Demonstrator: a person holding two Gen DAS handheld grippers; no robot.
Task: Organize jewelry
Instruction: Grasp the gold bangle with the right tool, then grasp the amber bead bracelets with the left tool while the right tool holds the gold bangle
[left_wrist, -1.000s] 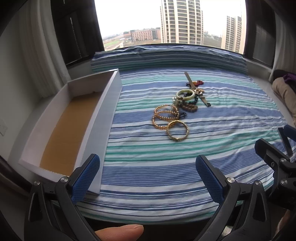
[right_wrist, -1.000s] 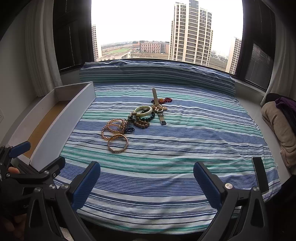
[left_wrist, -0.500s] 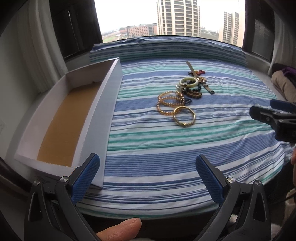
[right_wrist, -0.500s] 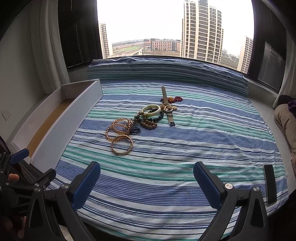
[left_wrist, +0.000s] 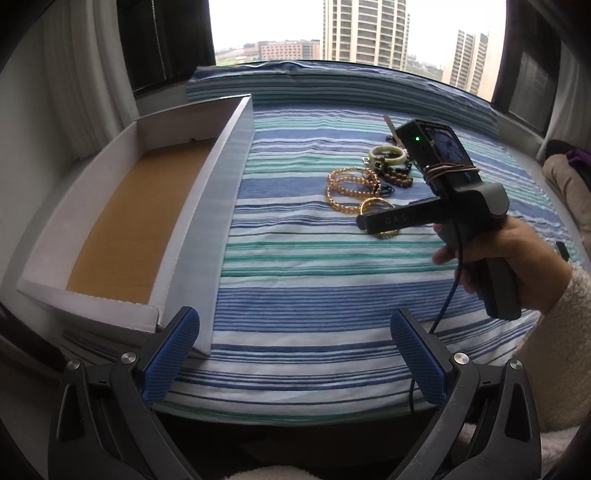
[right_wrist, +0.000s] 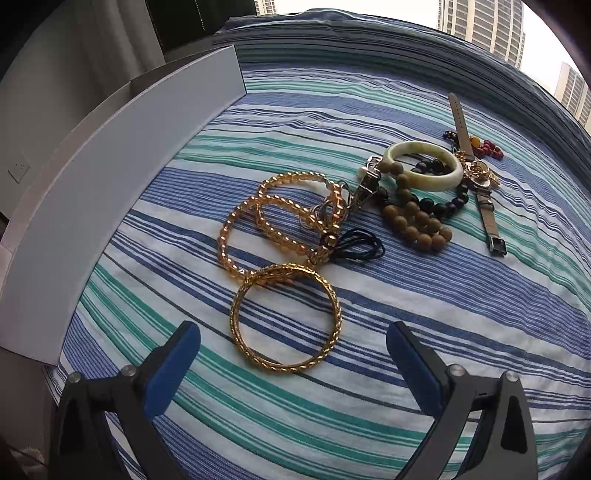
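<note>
Several bracelets (right_wrist: 284, 236) crowd a striped sheet (right_wrist: 406, 332) (window (left_wrist: 332, 29) behind).

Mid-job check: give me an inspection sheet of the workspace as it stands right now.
Surface: striped sheet, lightly wrinkled.
Job's things: gold bangle nearest the right gripper, overlapping amber bead bracelets; jade bangle, wooden beads, watch and red beads lie tangled behind. White box holds no jewelry.
Clutter: black cord loop among the bracelets.
Grippers: right open, jaws wide, just short of the gold bangle; left gripper open, holding nothing.
Cables: blue cable hangs from the right gripper's handle.
Surroundings: window with tower blocks; bundled fabric at right.
</note>
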